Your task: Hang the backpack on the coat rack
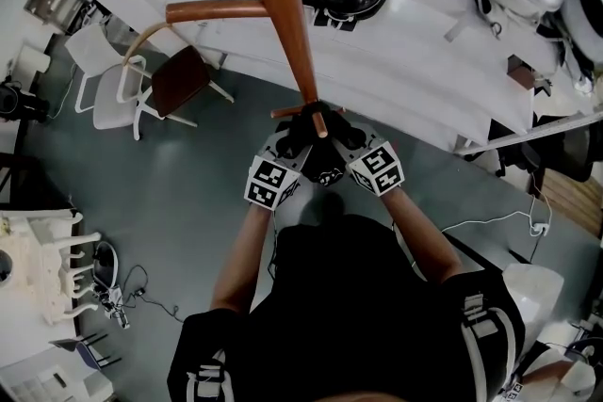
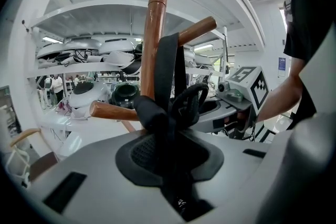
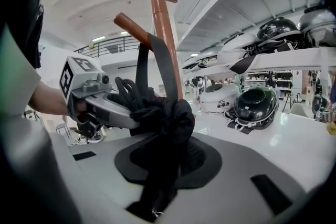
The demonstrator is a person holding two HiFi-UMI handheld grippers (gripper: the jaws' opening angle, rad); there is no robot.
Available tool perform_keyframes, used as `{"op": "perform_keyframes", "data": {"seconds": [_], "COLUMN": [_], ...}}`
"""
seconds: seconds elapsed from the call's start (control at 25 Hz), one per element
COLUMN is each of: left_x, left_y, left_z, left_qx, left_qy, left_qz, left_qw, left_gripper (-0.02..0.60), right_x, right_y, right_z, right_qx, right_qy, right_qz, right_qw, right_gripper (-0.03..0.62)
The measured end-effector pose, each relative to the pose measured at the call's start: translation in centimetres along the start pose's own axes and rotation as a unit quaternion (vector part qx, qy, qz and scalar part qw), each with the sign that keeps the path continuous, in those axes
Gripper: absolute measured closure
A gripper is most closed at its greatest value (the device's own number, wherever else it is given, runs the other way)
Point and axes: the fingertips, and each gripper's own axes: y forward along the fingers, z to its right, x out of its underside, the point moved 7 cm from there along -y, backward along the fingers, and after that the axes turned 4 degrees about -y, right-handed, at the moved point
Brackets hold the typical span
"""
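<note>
The wooden coat rack (image 1: 283,5) rises in front of me, with its pole (image 2: 153,44) and an upward-slanting peg (image 2: 197,30). A black backpack strap (image 2: 168,68) is looped over that peg (image 3: 131,25). My left gripper (image 2: 168,128) is shut on the bunched black strap and handle (image 2: 186,105). My right gripper (image 3: 163,134) is shut on a wad of the same black fabric (image 3: 165,113). In the head view both grippers (image 1: 300,144) (image 1: 344,141) meet at the pole, with black fabric (image 1: 325,167) hanging between them. The backpack's body is hidden below them.
Shelves with several helmets (image 3: 257,105) run along the right and behind the rack. A lower peg (image 2: 113,111) juts out to the left. A brown-seated chair (image 1: 179,80) and a white chair (image 1: 108,80) stand on the grey floor, with cables (image 1: 132,292) nearby.
</note>
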Motion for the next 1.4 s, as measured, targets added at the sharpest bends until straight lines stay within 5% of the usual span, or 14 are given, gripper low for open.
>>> {"op": "perform_keyframes", "data": {"seconds": [0.6,1.08,1.4], "left_x": [0.9,1.9,2.5], "left_y": [0.8,0.9,-0.3], "left_z": [-1.1,-1.2,-1.2], "left_qx": [-0.005,-0.008,-0.01], "left_qy": [-0.02,-0.044,-0.059], "left_qz": [0.007,0.023,0.037], "left_qw": [0.9998,0.9987,0.9975], "left_gripper": [0.474,0.396,0.362], "right_x": [0.8,2.2,2.7], "right_y": [1.2,1.2,-0.7], "right_z": [0.5,0.3,0.2], "right_qx": [0.01,0.014,0.04], "right_qy": [-0.005,-0.032,-0.021], "right_qz": [-0.006,-0.039,-0.011], "right_qw": [1.0,0.999,0.999], "right_gripper": [0.496,0.41,0.377]}}
